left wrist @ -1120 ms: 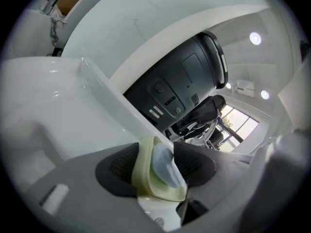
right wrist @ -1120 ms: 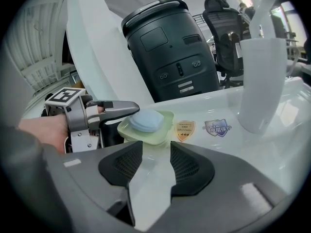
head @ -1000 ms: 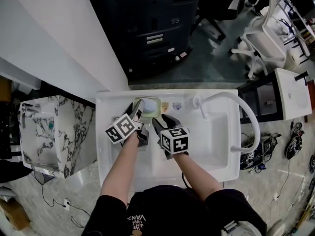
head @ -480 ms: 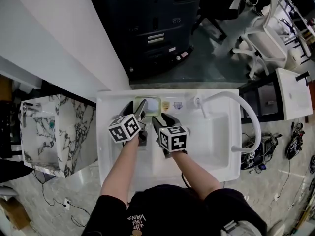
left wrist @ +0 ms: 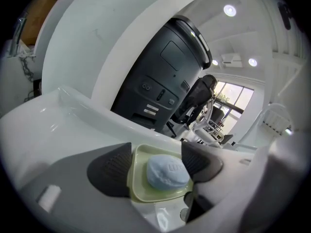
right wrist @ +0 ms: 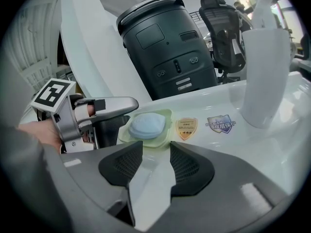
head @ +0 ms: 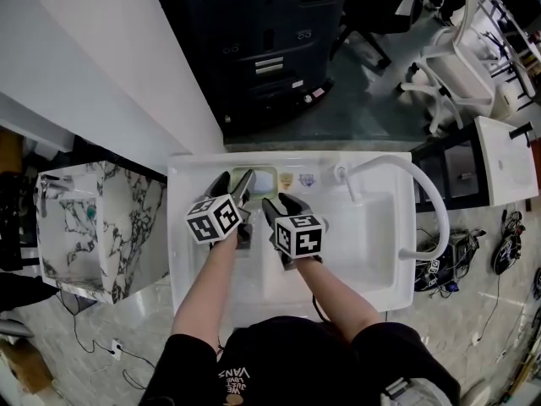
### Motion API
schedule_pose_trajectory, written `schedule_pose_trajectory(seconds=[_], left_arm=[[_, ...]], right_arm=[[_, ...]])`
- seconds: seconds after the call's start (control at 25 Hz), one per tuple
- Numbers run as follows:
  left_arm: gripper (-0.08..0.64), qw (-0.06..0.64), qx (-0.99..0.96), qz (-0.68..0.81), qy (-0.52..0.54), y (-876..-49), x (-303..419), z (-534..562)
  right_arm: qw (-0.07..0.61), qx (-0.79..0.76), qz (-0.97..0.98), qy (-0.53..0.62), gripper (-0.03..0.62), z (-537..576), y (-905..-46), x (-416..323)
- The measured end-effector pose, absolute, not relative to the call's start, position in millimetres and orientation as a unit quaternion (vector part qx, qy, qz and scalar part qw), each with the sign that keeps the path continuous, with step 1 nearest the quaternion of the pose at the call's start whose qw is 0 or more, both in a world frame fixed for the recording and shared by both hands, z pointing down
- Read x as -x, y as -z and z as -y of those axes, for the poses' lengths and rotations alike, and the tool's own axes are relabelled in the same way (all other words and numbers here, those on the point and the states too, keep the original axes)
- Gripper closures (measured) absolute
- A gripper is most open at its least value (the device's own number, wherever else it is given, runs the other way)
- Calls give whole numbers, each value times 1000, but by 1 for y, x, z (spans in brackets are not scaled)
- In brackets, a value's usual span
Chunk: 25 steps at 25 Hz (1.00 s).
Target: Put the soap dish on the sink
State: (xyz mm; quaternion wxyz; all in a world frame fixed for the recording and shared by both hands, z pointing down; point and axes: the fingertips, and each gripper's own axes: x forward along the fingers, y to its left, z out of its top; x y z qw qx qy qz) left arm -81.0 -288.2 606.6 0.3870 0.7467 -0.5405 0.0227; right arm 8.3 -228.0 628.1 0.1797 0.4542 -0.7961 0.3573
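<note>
The pale green soap dish point(left wrist: 141, 191) with a blue soap bar point(left wrist: 166, 171) rests flat on the back ledge of the white sink point(head: 182, 227). My left gripper point(left wrist: 155, 166) straddles the dish, its jaws opening, one pad on each side and not pressing it. In the head view the dish point(head: 262, 180) lies just past the left gripper point(head: 234, 180). My right gripper point(head: 279, 201) hovers over the basin beside it, open, with nothing between its jaws point(right wrist: 156, 161). From the right gripper view the dish point(right wrist: 165, 114) sits ahead, with a left fingertip point(right wrist: 109, 105) at its left edge.
A curved white faucet point(head: 397, 172) rises at the ledge's right end. Two stickers point(right wrist: 187, 128) lie on the ledge right of the dish. A large dark machine point(head: 262, 49) stands behind the sink. A marble-patterned basin point(head: 93, 227) stands left; office chairs point(head: 452, 66) stand far right.
The left gripper has rolled at the wrist and its jaws have spread wider around the dish. The dish stays on the ledge. The right gripper has not moved.
</note>
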Motion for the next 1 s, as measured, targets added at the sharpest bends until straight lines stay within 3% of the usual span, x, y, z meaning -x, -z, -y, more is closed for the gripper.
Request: schedule_pose_trajectory(seconds=[1.0], left_arm=[[214,367,-765,530,8,-576,89,275]], right_arm=[[144,-466,797,-356,439,218,-606,-18]])
